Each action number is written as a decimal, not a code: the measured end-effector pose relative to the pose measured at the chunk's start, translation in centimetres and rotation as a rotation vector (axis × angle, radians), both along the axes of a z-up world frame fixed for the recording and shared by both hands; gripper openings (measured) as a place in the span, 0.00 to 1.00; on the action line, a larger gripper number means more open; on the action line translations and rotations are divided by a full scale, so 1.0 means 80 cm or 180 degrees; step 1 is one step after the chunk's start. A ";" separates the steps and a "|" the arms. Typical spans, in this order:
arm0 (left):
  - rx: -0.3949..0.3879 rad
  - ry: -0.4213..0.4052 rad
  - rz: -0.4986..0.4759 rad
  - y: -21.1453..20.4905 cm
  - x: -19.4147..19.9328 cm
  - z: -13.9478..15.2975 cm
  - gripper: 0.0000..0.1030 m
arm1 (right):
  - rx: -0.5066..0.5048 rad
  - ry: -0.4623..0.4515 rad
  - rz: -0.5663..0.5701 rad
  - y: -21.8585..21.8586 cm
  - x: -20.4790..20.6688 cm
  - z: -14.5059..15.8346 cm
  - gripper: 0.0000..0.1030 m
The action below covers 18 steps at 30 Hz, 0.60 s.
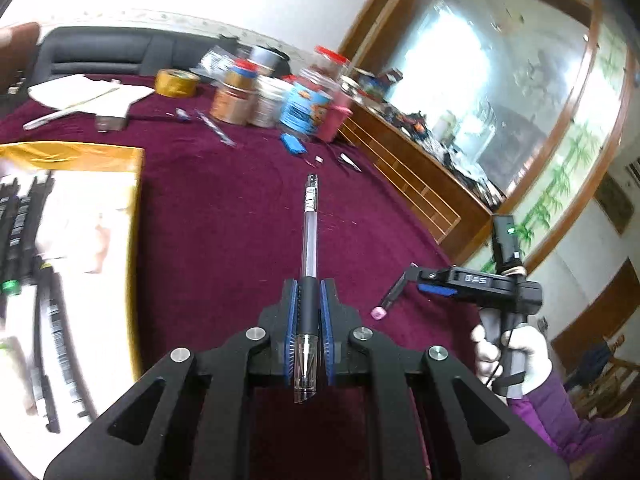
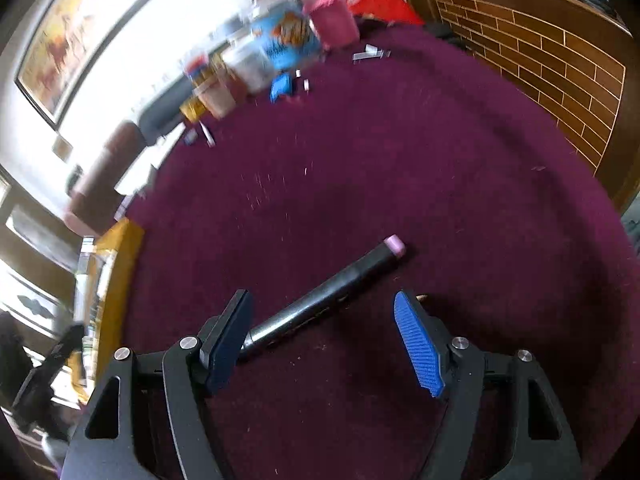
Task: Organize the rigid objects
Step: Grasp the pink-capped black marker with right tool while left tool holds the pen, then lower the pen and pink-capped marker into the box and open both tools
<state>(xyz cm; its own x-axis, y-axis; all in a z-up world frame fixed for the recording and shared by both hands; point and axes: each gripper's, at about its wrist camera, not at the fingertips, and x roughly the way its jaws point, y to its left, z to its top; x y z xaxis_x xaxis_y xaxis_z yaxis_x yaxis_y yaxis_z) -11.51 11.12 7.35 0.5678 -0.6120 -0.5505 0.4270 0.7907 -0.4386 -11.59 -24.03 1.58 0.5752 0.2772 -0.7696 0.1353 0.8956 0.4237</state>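
My left gripper (image 1: 308,286) is shut on a clear ballpoint pen (image 1: 311,224) at its black grip. The pen points away from me, held above the purple tablecloth (image 1: 224,208). A black marker with a pink end (image 2: 360,270) lies slanted on the cloth. My right gripper (image 2: 320,298) stands open over it, one blue pad on each side, and neither pad presses on it. In the left wrist view the right gripper (image 1: 416,276) hovers at the marker (image 1: 390,300), held by a white-gloved hand (image 1: 528,356).
A gold-edged box (image 1: 134,220) holding several black markers lies at the left. Jars, cans and a yellow tape roll (image 1: 176,82) crowd the far side of the table, with a small blue object (image 1: 292,142) and loose pens in front of them. A wooden cabinet (image 2: 560,60) borders the right side.
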 end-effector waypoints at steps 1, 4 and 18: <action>0.0005 -0.0030 0.0070 0.013 -0.005 0.002 0.08 | 0.0027 0.0030 0.0015 0.007 0.006 -0.005 0.61; 0.0009 -0.0120 0.0259 0.051 -0.021 0.011 0.08 | -0.0178 0.0013 0.0003 0.031 0.019 -0.007 0.60; -0.0013 0.0066 0.1516 0.240 -0.050 -0.019 0.09 | -0.0450 -0.0036 0.0010 0.048 0.015 -0.003 0.13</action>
<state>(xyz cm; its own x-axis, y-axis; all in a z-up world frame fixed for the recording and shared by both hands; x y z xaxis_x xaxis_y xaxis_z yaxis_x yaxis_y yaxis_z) -15.50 30.36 5.85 0.7746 -0.2884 -0.5628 0.0084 0.8946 -0.4468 -10.41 -20.15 1.38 0.5833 0.1683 -0.7946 0.1284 0.9469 0.2948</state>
